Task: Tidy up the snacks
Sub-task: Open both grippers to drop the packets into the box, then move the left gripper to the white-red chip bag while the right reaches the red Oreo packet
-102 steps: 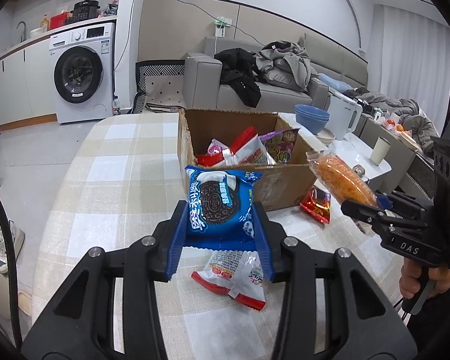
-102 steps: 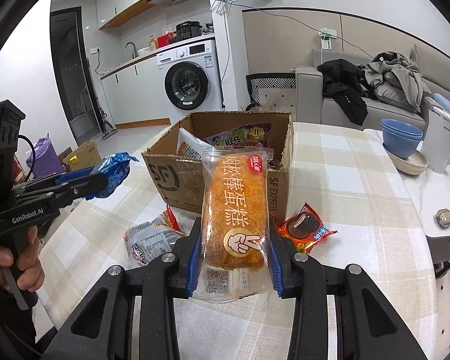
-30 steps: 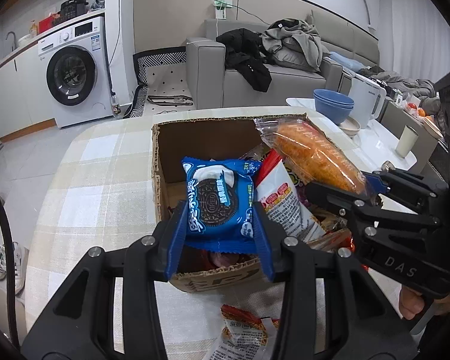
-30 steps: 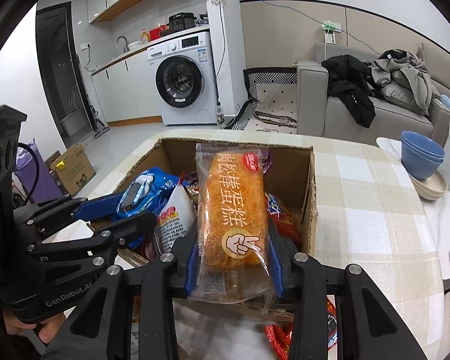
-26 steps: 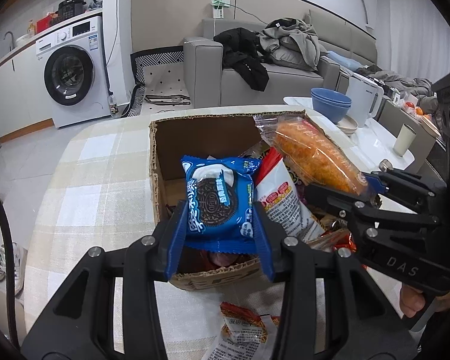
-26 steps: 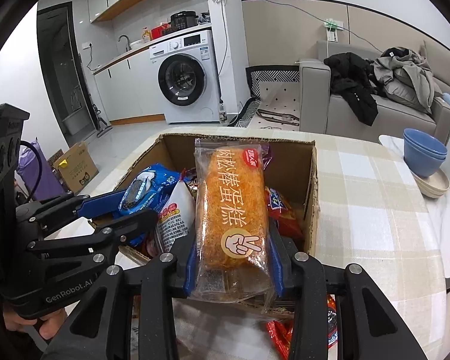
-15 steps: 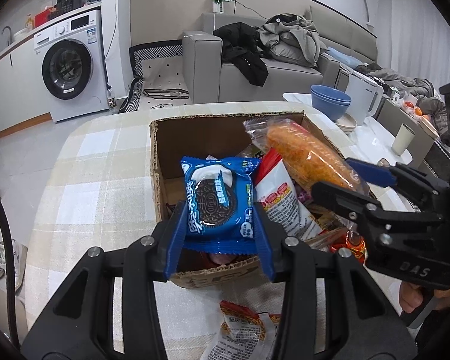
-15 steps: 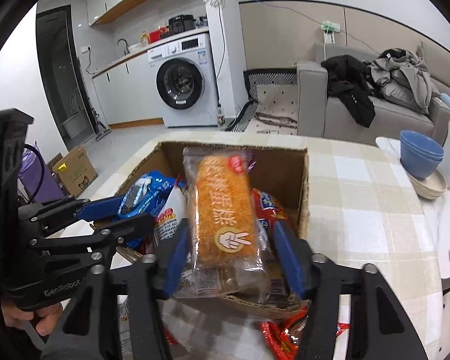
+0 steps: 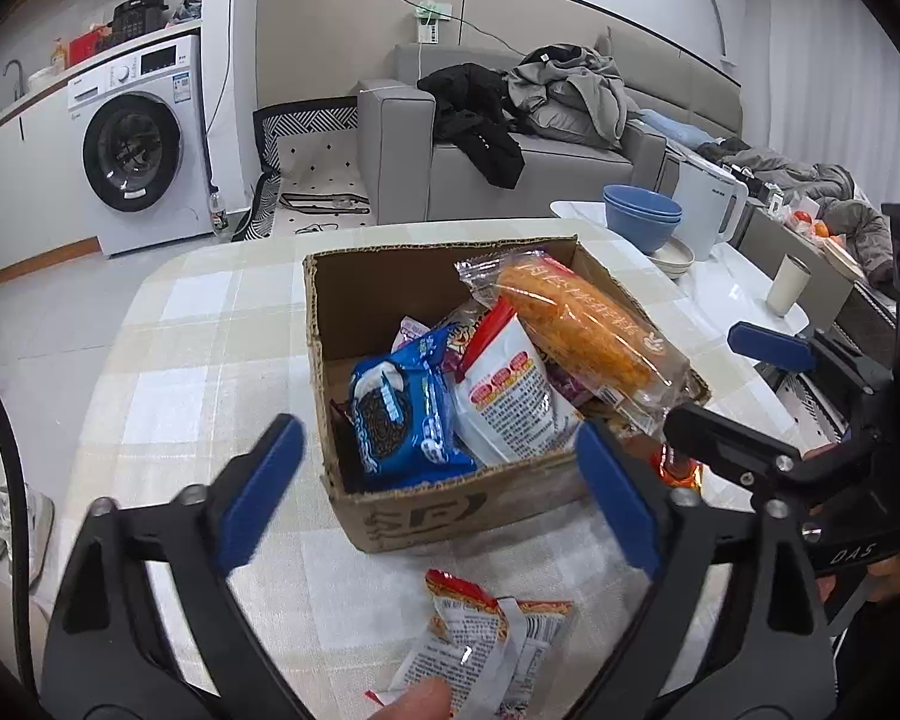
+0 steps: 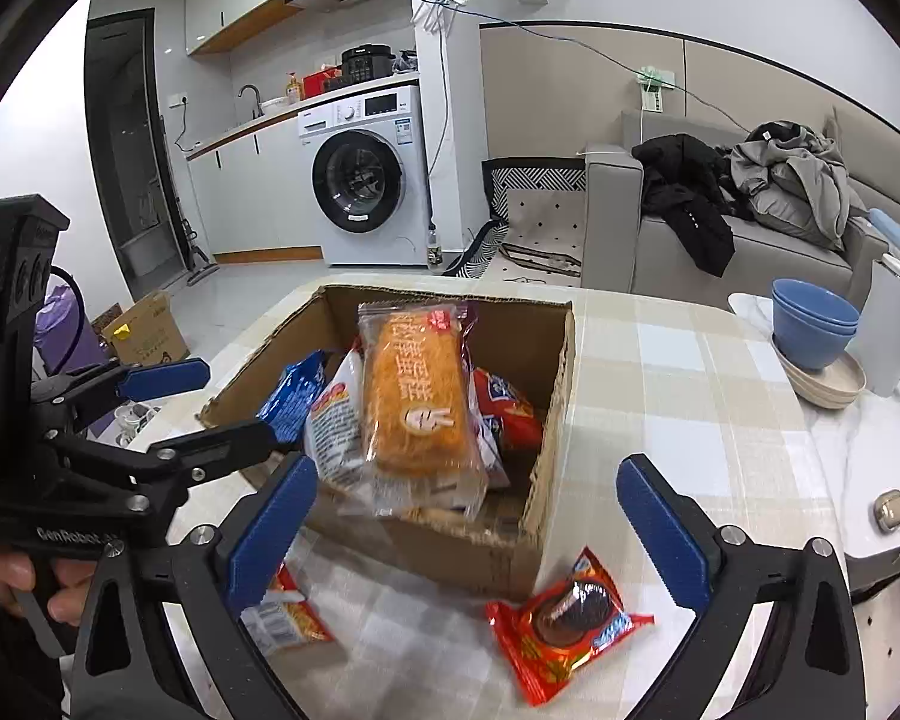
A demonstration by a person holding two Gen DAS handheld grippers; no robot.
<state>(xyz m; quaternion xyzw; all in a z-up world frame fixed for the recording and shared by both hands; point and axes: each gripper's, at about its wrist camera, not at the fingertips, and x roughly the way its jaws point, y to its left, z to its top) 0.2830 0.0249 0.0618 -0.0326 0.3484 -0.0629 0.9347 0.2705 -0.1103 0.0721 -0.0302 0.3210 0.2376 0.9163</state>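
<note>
Both tools stood with their blue pads spread wide and nothing between them: the left gripper (image 9: 438, 480) hung just short of the near wall of the cardboard box (image 9: 450, 510), and the right gripper (image 10: 468, 528) hovered at the box's front corner.

Inside the box the blue cookie pack (image 9: 405, 414) leaned on edge against a white and red packet (image 9: 510, 396), and the long orange cake bar (image 10: 417, 402) lay across the top of the pile, its near end jutting over the front rim.

That perch looked like the weak spot. A bump from either tool against the box wall could probably tip the cake bar out onto the checked tablecloth (image 10: 660, 360).

Two or three snacks were left outside: a red cookie packet (image 10: 564, 618) near the right-hand corner and a crinkled red and white packet (image 9: 486, 642) in front of the box. Glossy film like theirs would likely slide under a shallow pinch.
</note>
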